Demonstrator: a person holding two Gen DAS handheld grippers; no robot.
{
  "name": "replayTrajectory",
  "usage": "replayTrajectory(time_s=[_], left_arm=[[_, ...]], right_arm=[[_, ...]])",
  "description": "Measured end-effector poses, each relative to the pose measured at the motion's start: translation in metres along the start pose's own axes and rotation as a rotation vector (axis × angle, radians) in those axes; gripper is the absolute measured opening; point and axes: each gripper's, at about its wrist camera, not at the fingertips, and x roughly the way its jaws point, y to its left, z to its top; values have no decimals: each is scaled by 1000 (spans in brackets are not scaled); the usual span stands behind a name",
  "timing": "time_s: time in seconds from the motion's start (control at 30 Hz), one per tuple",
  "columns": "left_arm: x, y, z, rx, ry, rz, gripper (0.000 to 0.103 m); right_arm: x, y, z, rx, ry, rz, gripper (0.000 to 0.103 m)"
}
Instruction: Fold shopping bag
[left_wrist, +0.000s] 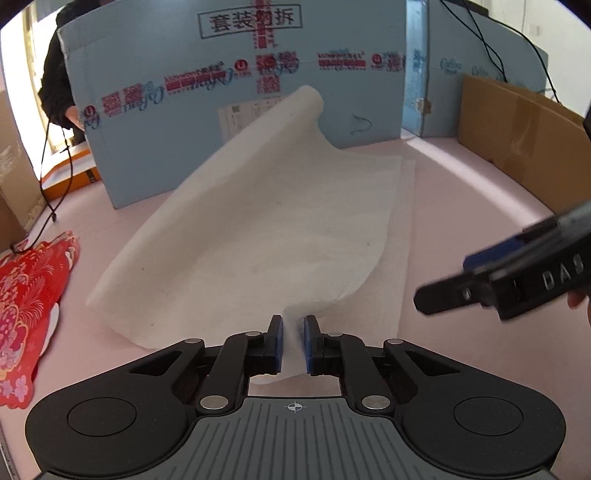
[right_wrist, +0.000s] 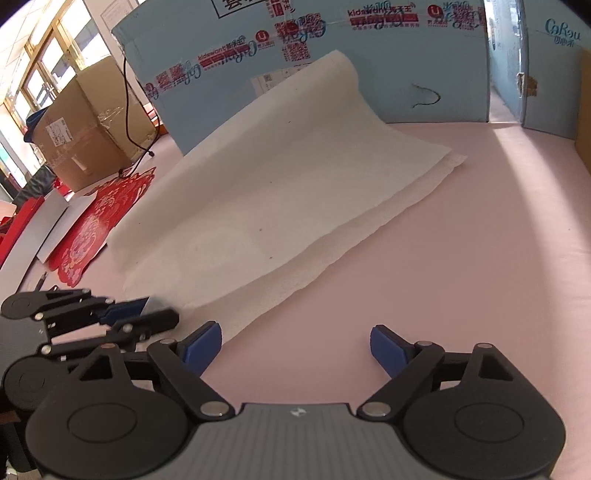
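White bag (left_wrist: 266, 229) on pink table (right_wrist: 480, 258), near edge lifted, far corner curling up against blue board (left_wrist: 155, 147). My left gripper (left_wrist: 293, 341) pinches bag's near edge. My right gripper (right_wrist: 295, 347) spread wide, empty, beside bag.

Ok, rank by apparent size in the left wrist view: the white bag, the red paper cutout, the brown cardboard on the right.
1. white bag, clearly largest.
2. brown cardboard and red paper cutout: they look alike, both are cut by the frame edge, so no ranking.
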Motion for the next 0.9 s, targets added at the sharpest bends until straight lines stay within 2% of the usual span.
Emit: replayTrajectory(time_s=[0.13,0.2,0.37,0.43,0.47,0.5,0.53,0.57,0.63,0.73,0.9], left_arm=[[-1,11,10,-39,-38,28,10],[-2,18,15,-59,-54,25,10],[-1,24,23,-79,-70,16,10],[1,24,24,-77,-67,18,10],[2,25,23,-78,-63,22,10],[3,25,23,-78,-60,26,10],[3,26,23,-78,-58,29,10],[3,26,23,-77,-60,38,10],[3,27,24,-73,-69,56,10],[-4,30,29,-76,-113,110,10],[-24,35,40,-73,-212,221,10]], right_arm=[[6,10,2,-6,16,69,82],[12,15,5,4,24,118,76],[30,11,20,138,10,226,72],[37,7,27,189,-6,237,62],[41,6,30,207,-12,230,49],[44,5,32,213,-15,213,32],[47,6,33,209,-18,190,20],[50,6,34,202,-21,164,4],[53,7,34,190,-33,131,2],[48,9,35,169,-79,156,0],[13,15,38,91,-195,185,0]])
